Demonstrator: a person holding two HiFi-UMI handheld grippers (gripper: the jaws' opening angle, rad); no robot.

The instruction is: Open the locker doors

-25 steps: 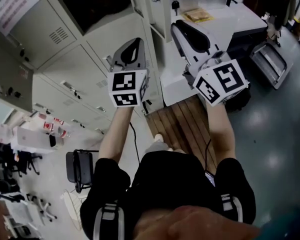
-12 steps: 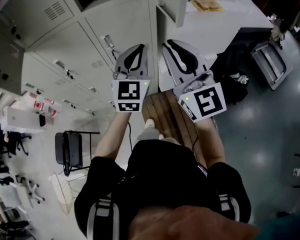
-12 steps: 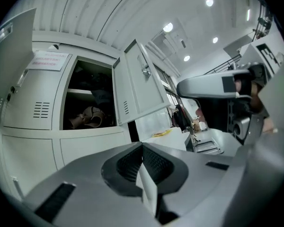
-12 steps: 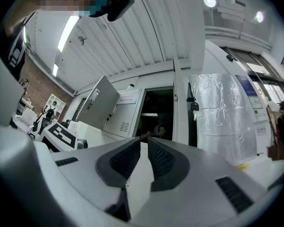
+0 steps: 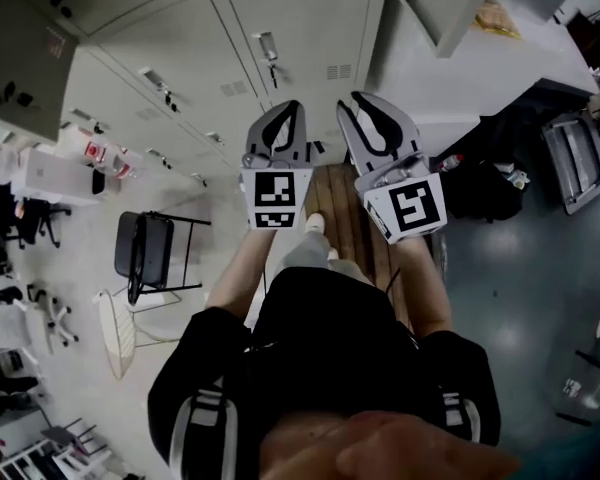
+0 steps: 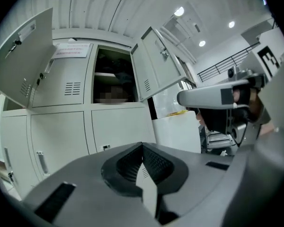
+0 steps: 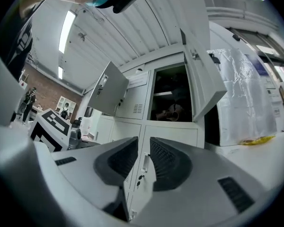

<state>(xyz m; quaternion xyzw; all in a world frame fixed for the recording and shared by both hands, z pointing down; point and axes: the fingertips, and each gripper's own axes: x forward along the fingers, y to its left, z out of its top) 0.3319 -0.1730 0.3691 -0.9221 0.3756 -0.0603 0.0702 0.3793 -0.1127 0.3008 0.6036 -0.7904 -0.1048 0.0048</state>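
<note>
Locker door (image 7: 173, 134) of pale grey sheet metal, closed, stood straight ahead of and apart from the right gripper (image 7: 143, 144), its slim upright handle (image 7: 144, 163) showing between empty jaws that had just been opening, while the left gripper (image 6: 143, 149), jaws pressed together, faced that door alongside.

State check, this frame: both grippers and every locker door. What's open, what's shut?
left gripper: shut, empty.
right gripper: jaws slightly apart, just been opening, nothing between them.
top right door: swung open.
far-left top door: swung open.
door with notice: closed.
lower doors: closed.
</note>
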